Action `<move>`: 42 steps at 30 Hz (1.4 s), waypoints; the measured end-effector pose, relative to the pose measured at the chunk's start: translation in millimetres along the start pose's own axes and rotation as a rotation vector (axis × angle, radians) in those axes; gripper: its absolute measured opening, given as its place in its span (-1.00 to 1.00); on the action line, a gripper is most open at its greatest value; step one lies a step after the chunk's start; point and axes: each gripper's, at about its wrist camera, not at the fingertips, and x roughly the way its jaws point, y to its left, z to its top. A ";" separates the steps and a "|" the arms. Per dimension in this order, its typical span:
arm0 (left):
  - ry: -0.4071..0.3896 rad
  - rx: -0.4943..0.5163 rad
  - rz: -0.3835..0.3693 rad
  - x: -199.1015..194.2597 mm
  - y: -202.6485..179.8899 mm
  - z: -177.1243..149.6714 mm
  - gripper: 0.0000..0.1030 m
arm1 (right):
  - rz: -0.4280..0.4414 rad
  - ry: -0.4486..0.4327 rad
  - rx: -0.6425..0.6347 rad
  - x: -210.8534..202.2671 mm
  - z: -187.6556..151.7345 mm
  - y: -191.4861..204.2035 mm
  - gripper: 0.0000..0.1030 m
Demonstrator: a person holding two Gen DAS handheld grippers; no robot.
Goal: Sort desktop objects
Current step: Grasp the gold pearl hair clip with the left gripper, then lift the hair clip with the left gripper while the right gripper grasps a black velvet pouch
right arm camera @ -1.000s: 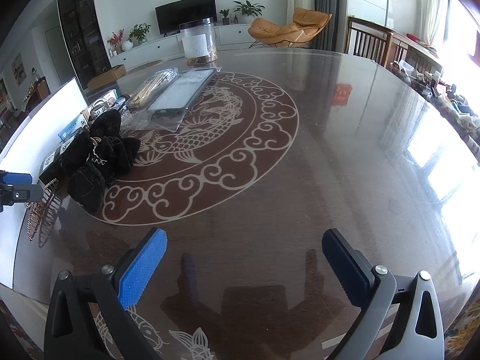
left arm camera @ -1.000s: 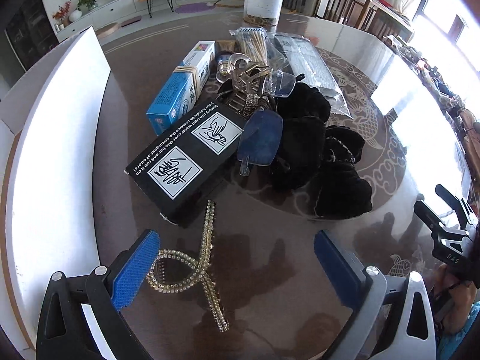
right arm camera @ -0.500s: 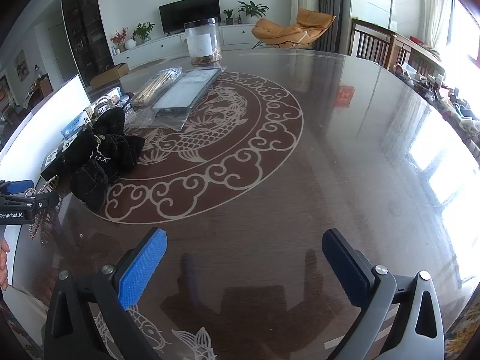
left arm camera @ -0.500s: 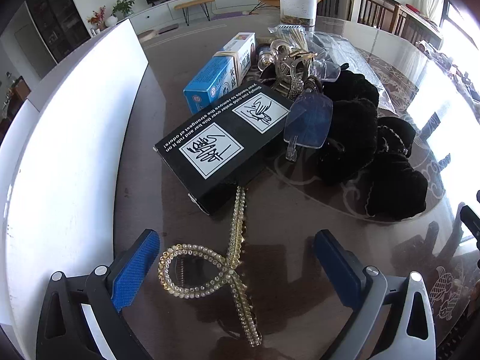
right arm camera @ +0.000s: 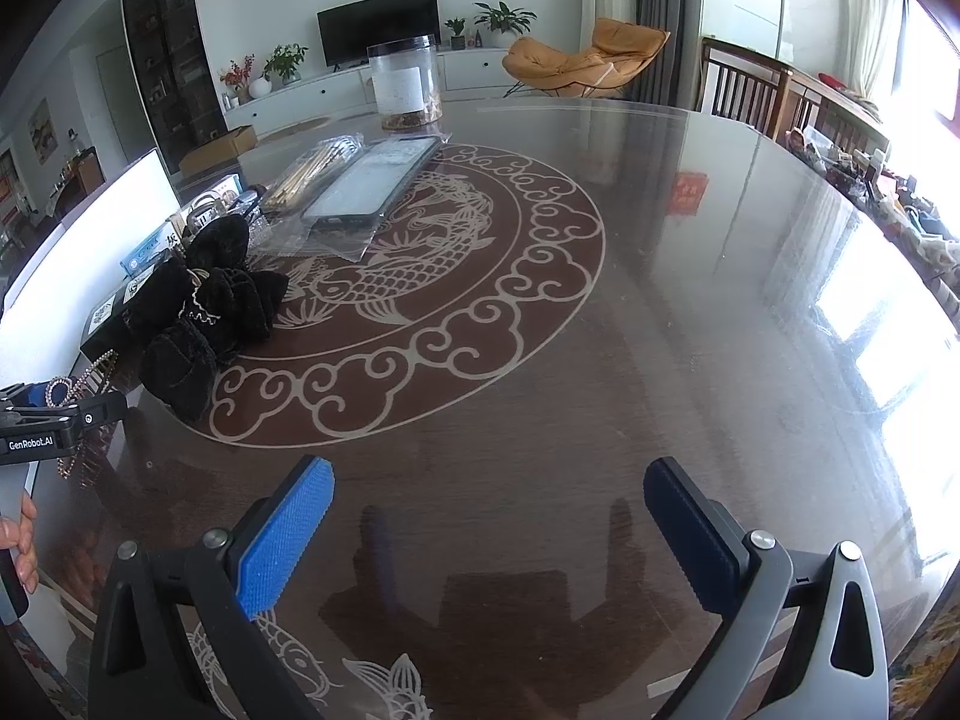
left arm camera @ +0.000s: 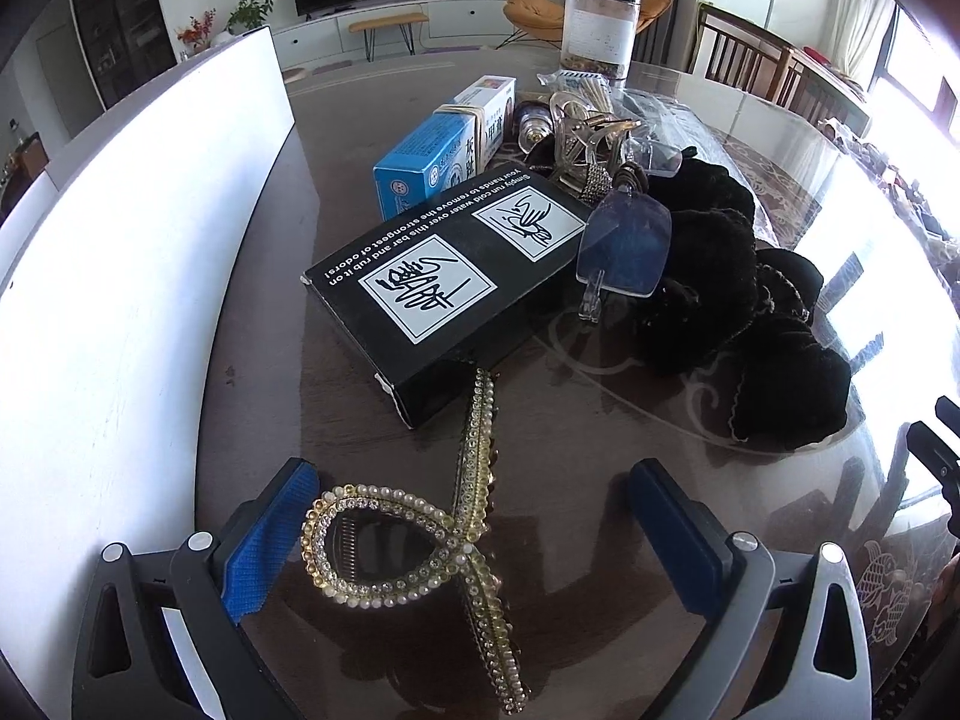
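the left gripper [left arm camera: 468, 531] hung low over the glossy dark wooden bench [right arm camera: 600, 396] with its jaws spread wide and pinching nothing. between its blue pads lay a gold ribbon-shaped hair clip set with pearls and rhinestones [left arm camera: 420, 534], flat on the bench; its loop sat just beside the left pad, not clearly touching, and its long tail ran up to a flat black cardboard box with white printed squares [left arm camera: 444, 282]. behind that box rested a blue and white medicine carton bound with a rubber band [left arm camera: 438, 156]. a clear blue-tinted plastic clip [left arm camera: 624, 249] leaned against the black box's right end, beside a heap of black velvet scrunchies [left arm camera: 744, 312]. further back lay a tangle of metallic and clear hair claws [left arm camera: 585, 144], and beyond them a tall clear plastic jar with a black lid [left arm camera: 600, 30]. a large white board [left arm camera: 120, 276] stood along the left of the bench.

the right gripper [right arm camera: 489, 531] hovered over a bare stretch of the bench, well apart from the pile, its jaws likewise spread and empty. in its view, a clear bag holding a dark flat tray [right arm camera: 375, 186] lay on the bench's carp-and-cloud inlay [right arm camera: 444, 300], and a hand [right arm camera: 21, 546] showed at the left edge, gripping the left tool's handle.
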 end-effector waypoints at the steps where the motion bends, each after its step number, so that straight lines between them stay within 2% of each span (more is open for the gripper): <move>1: -0.003 0.000 0.000 -0.5 1.0 -0.1 1.00 | 0.000 0.000 -0.001 -0.3 0.1 -0.3 1.00; 17: -0.059 0.005 0.000 -0.4 -2.3 -3.9 1.00 | -0.003 0.003 -0.008 0.1 -1.2 0.1 1.00; 21: -0.051 0.031 -0.015 -2.1 -1.2 -4.6 1.00 | 0.008 -0.010 0.010 -2.6 -0.7 -3.2 1.00; 23: -0.075 0.031 -0.013 -5.7 0.0 -8.3 0.88 | 0.017 -0.016 0.028 -4.2 -0.2 -6.5 1.00; 25: -0.108 0.034 -0.018 -11.1 0.9 -11.8 0.42 | 0.028 -0.018 0.037 -4.9 0.3 -7.5 1.00; 26: -0.118 0.034 -0.017 -12.9 2.0 -13.2 0.33 | 0.035 -0.019 0.036 -5.0 0.3 -6.9 1.00; 28: -0.136 0.032 -0.023 -15.5 5.0 -15.2 -0.02 | 0.062 -0.024 0.021 -6.2 0.8 -2.3 1.00; 29: -0.142 0.029 -0.028 -16.5 7.0 -16.0 -0.08 | 0.086 -0.028 0.008 -7.5 0.8 1.5 1.00; 32: -0.152 0.009 -0.061 -16.5 11.6 -15.1 -0.10 | 0.189 -0.033 -0.018 -9.5 2.0 14.8 1.00; 38: -0.151 0.043 -0.047 -14.2 2.8 -14.2 -0.10 | 0.362 0.000 -0.034 11.5 19.6 61.9 1.00; 42: -0.152 0.038 -0.051 -14.6 3.3 -14.8 -0.10 | 0.396 0.043 -0.083 33.4 30.0 106.4 0.93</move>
